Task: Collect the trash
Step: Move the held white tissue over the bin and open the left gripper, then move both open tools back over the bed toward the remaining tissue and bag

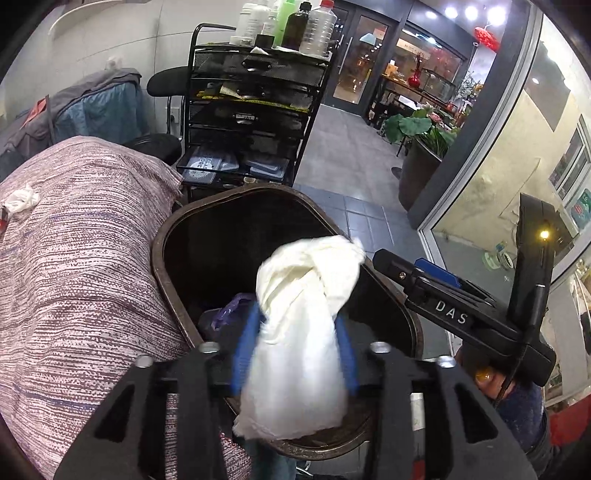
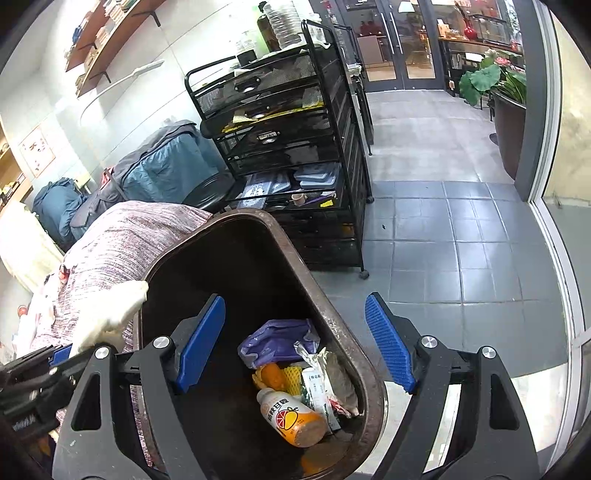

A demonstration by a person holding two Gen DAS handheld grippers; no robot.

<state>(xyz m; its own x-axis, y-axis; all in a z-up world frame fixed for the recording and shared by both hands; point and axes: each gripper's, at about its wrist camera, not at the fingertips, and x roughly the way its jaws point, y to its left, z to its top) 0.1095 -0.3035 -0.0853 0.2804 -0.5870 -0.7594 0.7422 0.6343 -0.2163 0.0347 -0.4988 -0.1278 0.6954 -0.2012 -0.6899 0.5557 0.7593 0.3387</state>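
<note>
Tissue (image 1: 303, 310), white and crumpled, sits pinched between the blue pads of my left gripper (image 1: 295, 350), whose jaws are closed narrow on it. From the left wrist view I see the wad held over the near rim of the brown trash bin (image 1: 159, 258), its upper end twisted and leaning toward the bin's dark mouth. My right gripper (image 2: 295, 343) hangs over the same bin with its jaws spread wide and nothing between them; one blue pad is above the bin's interior, the other outside its right rim.

Only the right wrist view shows me the bin's bottom: an orange juice bottle (image 2: 291, 417) lying on its side, a purple plastic bag (image 2: 277, 341) behind it, and crumpled wrappers (image 2: 328, 384) against the right wall. The left wrist view catches just a scrap of that purple bag, the rest hidden by the tissue. It does show another crumpled tissue (image 1: 20, 199) lying on the striped cloth-covered surface (image 1: 81, 258) near its left edge, which I cannot make out from the right.

Beyond the bin stands a black mesh drawer cart (image 1: 255, 110) with bottles (image 1: 291, 26) on top, on the grey tiled floor (image 2: 443, 240).
</note>
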